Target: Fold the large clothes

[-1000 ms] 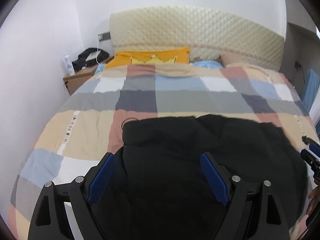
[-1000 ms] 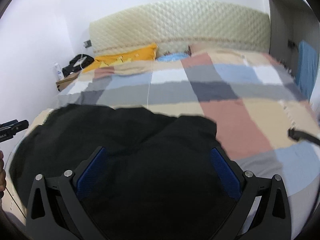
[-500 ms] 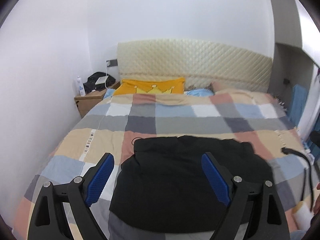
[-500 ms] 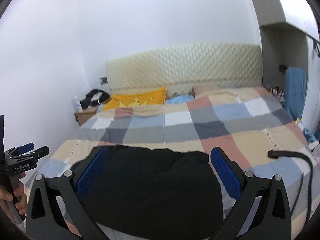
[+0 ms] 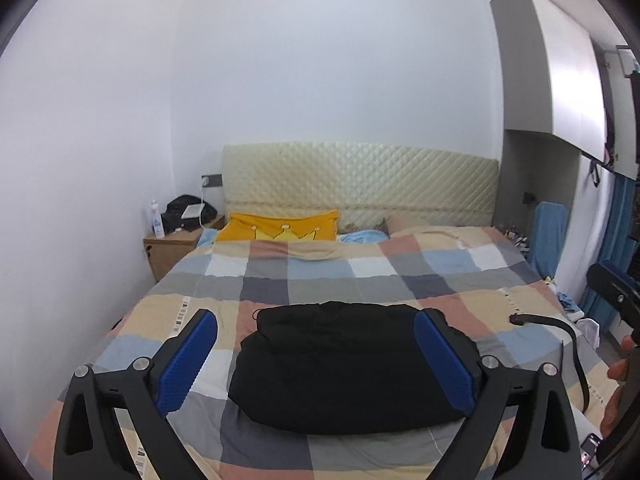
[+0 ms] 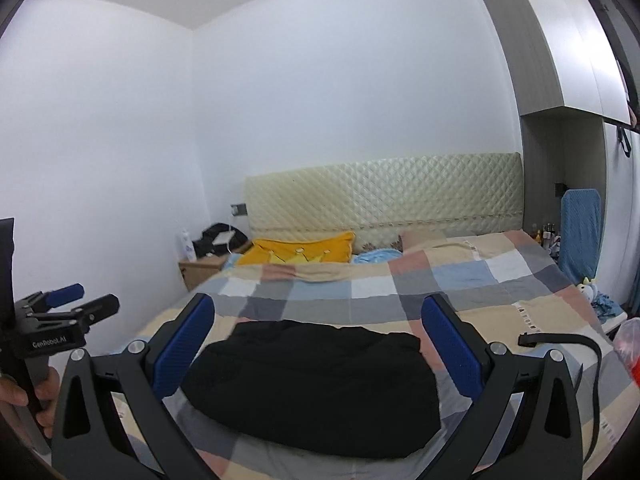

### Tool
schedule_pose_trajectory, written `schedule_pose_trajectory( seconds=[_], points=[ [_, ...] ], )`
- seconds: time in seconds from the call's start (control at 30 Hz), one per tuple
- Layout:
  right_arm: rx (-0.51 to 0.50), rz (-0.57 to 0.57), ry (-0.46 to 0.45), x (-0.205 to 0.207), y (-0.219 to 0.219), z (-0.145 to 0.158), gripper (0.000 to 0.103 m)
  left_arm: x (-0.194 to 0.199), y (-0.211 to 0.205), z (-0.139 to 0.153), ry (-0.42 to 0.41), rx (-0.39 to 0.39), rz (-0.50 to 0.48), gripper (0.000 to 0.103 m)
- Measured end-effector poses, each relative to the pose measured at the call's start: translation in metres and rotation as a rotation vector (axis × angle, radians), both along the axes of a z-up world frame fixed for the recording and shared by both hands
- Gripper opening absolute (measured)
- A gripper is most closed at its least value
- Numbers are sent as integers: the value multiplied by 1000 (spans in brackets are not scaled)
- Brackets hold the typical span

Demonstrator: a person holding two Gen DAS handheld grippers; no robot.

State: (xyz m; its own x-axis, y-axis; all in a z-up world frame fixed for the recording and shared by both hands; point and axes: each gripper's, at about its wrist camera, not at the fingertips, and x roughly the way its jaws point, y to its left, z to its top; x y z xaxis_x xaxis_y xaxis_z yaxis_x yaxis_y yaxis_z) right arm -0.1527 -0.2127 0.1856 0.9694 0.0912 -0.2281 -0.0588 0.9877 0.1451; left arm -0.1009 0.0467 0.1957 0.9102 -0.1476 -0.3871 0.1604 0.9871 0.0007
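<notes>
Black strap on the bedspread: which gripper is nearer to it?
Right. The right gripper faces the black garment, with the black strap just to its right; the left gripper, jaws just opened wider and empty, is farther left.

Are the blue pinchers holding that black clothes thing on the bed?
No, nothing is held. The left gripper and right gripper are both open, up off the folded black garment, which lies loose on the checked bedspread.

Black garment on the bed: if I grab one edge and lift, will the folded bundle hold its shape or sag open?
The black garment would likely sag: its edges are rounded and puffy, so it looks soft. The folds probably slide apart, since nothing pins them. It seems bulky, so possibly heavy for a one-edge pinch. Both the left gripper and the right gripper are open and clear of it.
</notes>
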Motion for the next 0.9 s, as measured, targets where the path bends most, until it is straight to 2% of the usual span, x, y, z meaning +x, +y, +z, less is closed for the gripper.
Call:
schedule_pose_trajectory(
  seconds=[0.1,0.2,0.27,0.57,0.9],
  points=[
    [13,15,-7,-15,8,-5,103,-25,0,1,-31,3,8,100],
    [3,17,-11,-30,16,-10,103,-47,-8,-4,-72,73,35,102],
    [1,11,-14,-37,19,-14,103,-57,-13,-8,-74,87,17,102],
    [5,-25,33,-51,24,-49,103,-69,-23,-39,-14,55,-28,102],
    [-14,-57,110,-54,26,-97,103,-40,-32,-91,108,71,-35,102]
  ],
)
